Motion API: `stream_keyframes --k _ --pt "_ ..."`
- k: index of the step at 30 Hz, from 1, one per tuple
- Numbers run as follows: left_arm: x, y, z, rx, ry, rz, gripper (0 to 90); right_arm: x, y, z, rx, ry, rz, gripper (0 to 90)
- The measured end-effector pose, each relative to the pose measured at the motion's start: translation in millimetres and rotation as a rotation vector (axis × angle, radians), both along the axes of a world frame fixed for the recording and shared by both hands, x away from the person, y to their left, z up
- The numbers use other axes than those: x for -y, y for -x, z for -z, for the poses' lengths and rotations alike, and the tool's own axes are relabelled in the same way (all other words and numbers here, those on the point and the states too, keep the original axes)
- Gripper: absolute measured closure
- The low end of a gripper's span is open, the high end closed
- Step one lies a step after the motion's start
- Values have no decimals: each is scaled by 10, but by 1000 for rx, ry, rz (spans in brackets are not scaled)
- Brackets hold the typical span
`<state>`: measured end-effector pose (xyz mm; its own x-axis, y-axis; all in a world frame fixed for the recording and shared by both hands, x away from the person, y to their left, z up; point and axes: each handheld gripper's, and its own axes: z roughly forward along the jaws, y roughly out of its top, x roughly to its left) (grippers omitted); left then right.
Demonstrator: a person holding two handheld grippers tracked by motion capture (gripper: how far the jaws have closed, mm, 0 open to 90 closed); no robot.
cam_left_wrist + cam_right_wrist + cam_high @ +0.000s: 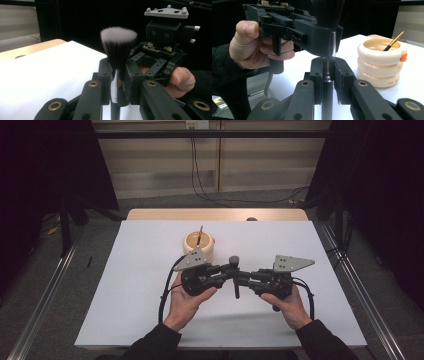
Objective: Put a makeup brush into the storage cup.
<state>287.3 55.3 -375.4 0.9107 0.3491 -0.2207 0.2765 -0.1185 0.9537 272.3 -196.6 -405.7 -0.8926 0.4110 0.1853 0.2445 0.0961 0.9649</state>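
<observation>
- We see a makeup brush [234, 270] held upright above the white surface [125, 290], near the middle, between the two claws.
- Our left claw [227, 269] pinches the brush at its silver ferrule, just under the bristles [118, 42].
- Our right claw [242, 278] pinches the brush handle lower down, directly below the left one.
- A cream ringed holder [380, 65] with a gold-tipped pencil [393, 41] stands on the surface just beyond the left claw.
</observation>
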Motion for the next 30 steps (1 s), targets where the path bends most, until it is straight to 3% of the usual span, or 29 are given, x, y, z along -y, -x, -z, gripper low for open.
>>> stream_keyframes --k 9,14,22,27,28,30 --pt "-82 -26 -29 1 21 -19 777 11 -3 3 -6 16 14 639" --pt "-115 -33 -30 18 -1 -26 777 45 -10 -5 -12 9 32 483" --pt "-155 -33 -44 23 15 -29 777 50 4 -19 8 18 81 189" --pt "-191 -34 -56 24 12 -45 776 60 5 -24 0 1 88 84" --pt "-194 -34 -57 24 12 -47 777 60 12 -24 8 12 88 39" --pt "-208 -31 -62 24 11 -50 777 71 24 -24 10 22 96 37"
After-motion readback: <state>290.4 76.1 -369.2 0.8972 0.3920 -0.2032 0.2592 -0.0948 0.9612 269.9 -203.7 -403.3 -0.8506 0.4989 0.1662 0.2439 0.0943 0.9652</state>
